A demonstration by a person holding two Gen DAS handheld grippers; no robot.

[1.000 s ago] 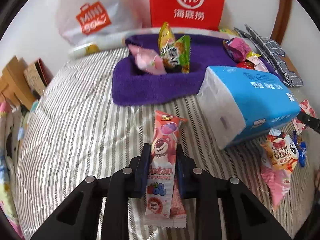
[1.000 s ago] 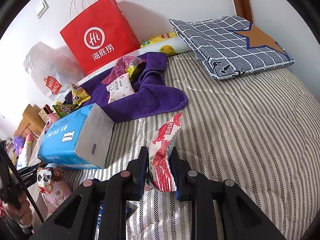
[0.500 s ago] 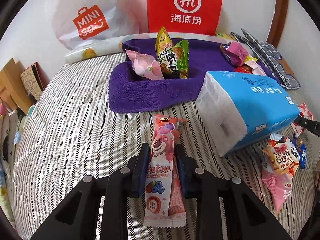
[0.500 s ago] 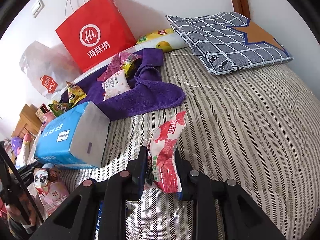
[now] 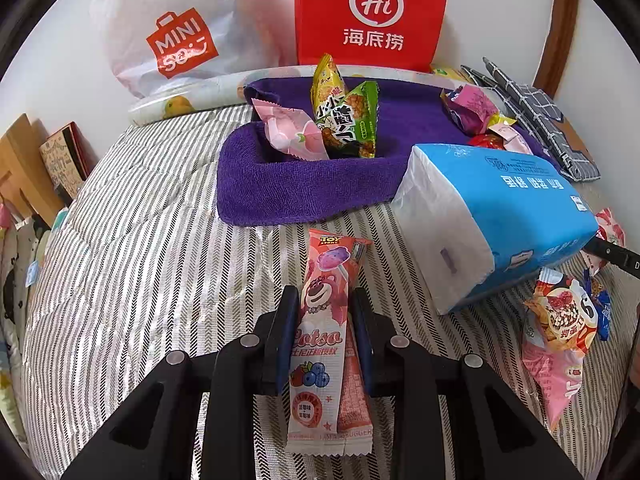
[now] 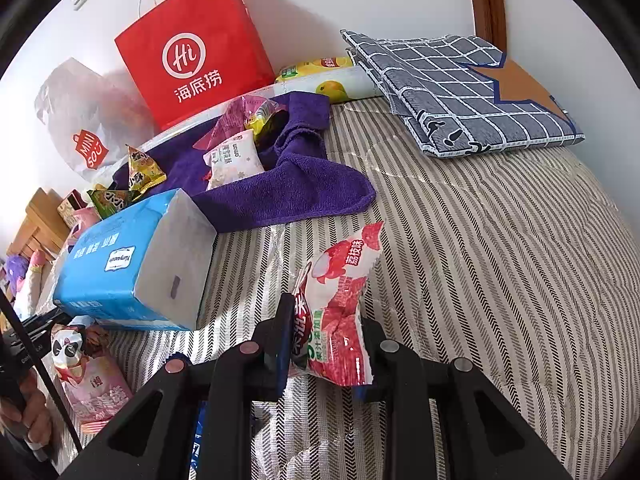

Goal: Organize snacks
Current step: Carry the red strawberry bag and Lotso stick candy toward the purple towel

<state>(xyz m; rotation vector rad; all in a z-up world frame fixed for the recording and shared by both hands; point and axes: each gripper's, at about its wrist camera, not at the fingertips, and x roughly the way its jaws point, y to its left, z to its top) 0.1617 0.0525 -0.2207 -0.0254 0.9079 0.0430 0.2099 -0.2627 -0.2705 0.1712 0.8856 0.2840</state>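
Both claws have carried their packets closer to the purple towel [image 5: 304, 196] on the striped bed [image 5: 132, 248], so both seem about to join the snacks piled there. The left claw [image 5: 325, 312] pinches a pink Lotso Toy Story packet [image 5: 322, 344]; the right claw [image 6: 326, 320] pinches a red lychee-picture packet [image 6: 340, 312]. Behind stand a red "Hi" bag [image 5: 372, 12] and a MINISO bag [image 5: 180, 44].

Left tool [image 5: 324, 320] and right tool [image 6: 326, 328] each grip something, pointing forward.
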